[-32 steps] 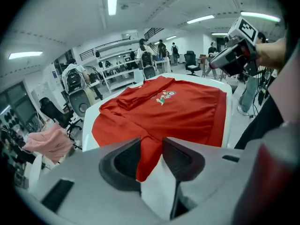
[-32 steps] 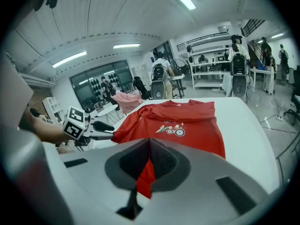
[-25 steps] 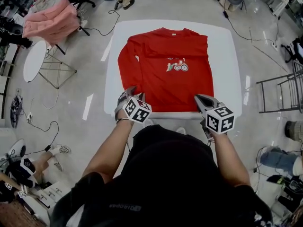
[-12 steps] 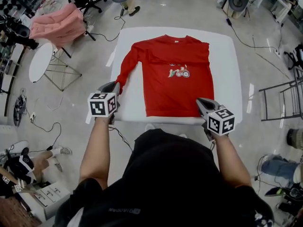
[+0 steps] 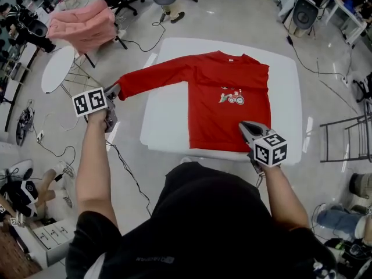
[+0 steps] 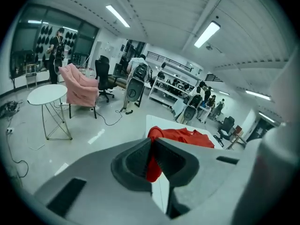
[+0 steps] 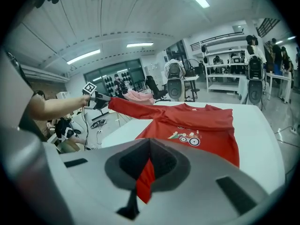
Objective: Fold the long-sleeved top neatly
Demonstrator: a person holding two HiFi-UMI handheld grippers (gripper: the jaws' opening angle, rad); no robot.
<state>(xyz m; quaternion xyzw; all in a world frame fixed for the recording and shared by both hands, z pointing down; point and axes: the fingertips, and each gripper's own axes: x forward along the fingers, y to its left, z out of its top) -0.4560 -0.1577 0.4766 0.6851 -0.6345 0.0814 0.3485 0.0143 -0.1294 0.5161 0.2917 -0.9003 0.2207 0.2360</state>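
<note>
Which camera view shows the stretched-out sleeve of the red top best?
The head view: it shows the whole sleeve from above, stretched straight out past the table edge. The right gripper view shows it from the side, foreshortened. The left gripper view shows only a red scrap of it between the jaws.

Soft matt cloth — the red top point(image 5: 232, 115); smooth white table point(image 5: 165, 127); glossy floor point(image 5: 244, 7).
</note>
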